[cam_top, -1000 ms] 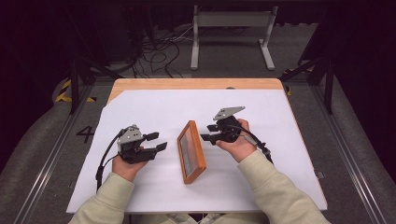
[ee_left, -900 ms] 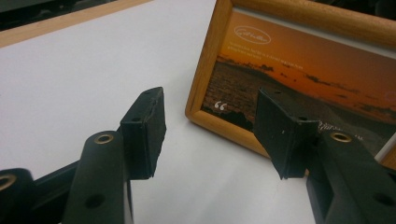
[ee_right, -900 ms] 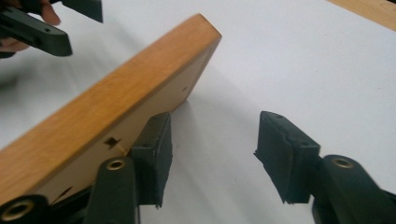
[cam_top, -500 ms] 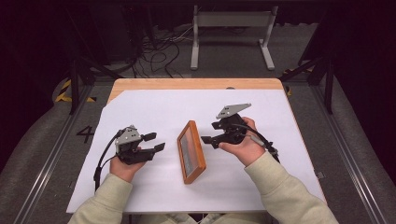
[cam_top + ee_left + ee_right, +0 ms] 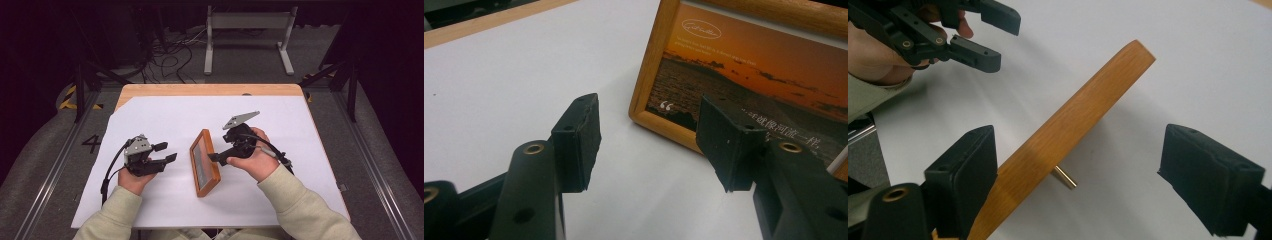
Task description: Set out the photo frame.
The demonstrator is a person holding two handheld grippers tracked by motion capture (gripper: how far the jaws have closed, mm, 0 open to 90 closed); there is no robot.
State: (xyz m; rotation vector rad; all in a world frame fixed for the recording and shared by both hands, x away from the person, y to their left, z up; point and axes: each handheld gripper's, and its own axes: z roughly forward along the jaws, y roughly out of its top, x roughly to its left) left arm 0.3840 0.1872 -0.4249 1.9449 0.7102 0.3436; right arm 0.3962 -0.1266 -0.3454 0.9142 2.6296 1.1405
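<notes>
The picture frame is smooth, varnished orange wood with a glossy printed photo and a small brass peg. Matt white paper covers the wooden table. Both grippers' pads look matt black rubber.

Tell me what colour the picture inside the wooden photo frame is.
Mostly orange, a dusky sunset scene with white lettering; the wooden photo frame shows it best in the left gripper view.

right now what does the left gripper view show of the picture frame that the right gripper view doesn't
Left gripper view: the front of the picture frame, an orange sunset print with white lettering, beyond the left claw, whose jaws stand open and off it.
Right gripper view: the frame's plain wooden edge seen from behind, a small brass peg sticking out of its back, and the right claw, whose jaws have just been opening, astride that edge with the right-hand pad clear of it.
Both: the frame standing on the white sheet.
</notes>
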